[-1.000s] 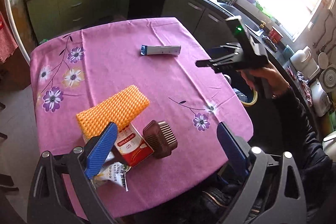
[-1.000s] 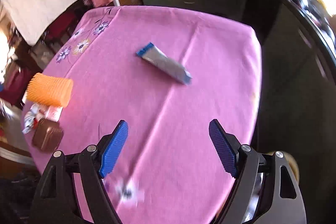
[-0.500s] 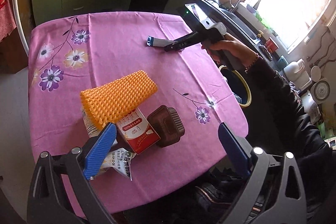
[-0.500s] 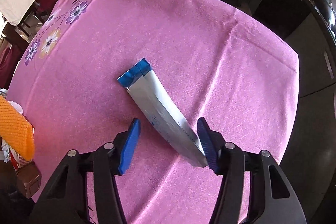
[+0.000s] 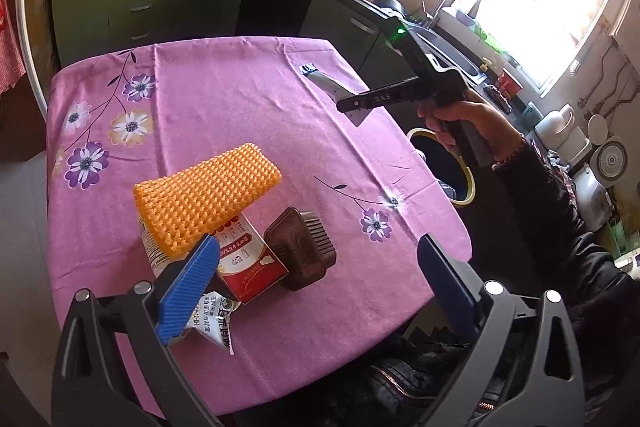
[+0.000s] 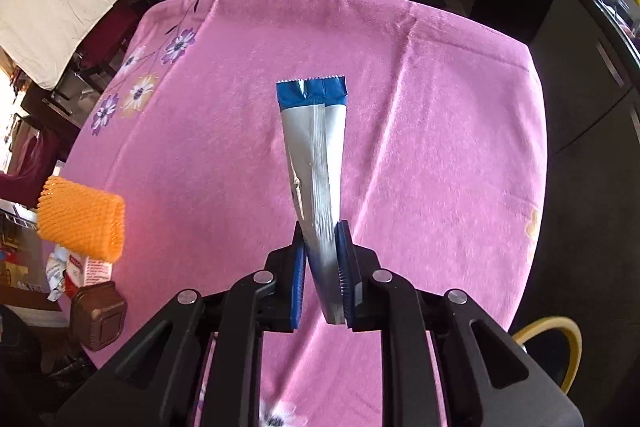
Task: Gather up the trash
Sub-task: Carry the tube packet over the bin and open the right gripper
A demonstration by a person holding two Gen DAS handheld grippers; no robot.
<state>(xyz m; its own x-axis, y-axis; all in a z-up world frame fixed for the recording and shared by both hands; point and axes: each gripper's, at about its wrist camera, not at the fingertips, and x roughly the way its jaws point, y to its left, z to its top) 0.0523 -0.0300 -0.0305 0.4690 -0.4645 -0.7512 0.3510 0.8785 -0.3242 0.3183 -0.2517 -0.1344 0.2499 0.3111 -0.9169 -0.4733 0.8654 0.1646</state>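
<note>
Silver-blue wrapper (image 6: 316,155) clamped in right gripper (image 6: 320,259) above pink tablecloth (image 6: 420,131); left gripper (image 5: 316,279) wide apart, empty.

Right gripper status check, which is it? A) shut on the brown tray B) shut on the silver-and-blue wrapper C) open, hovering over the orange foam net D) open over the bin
B: in the right wrist view the right gripper has its blue fingers pinched on the silver-and-blue wrapper.

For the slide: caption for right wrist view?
Right tongs shut on silver-blue wrapper above pink tablecloth.
</note>
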